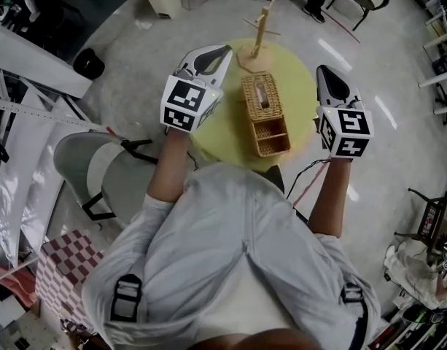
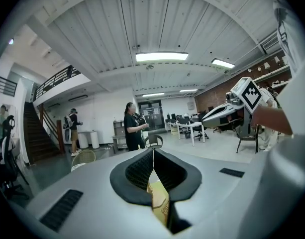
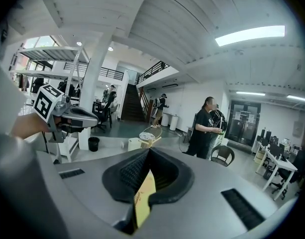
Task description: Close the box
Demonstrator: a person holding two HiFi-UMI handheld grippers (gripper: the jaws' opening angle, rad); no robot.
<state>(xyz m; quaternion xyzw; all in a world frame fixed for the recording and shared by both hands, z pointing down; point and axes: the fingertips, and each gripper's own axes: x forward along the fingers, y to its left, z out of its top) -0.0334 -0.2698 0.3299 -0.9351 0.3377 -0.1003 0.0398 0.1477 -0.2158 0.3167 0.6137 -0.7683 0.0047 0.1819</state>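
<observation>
Wicker box (image 1: 265, 115) open at centre of yellow worktop (image 1: 300, 93), flanked by left gripper (image 1: 222, 52) and right gripper (image 1: 325, 71), both clenched empty; liable to skid toward near edge if pushed shut from one side.

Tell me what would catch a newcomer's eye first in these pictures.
The open wicker box in the middle of the round yellow table draws the eye first, with a wooden stand just beyond it. The left gripper and right gripper, each with a marker cube, flank it, both shut and empty.
</observation>
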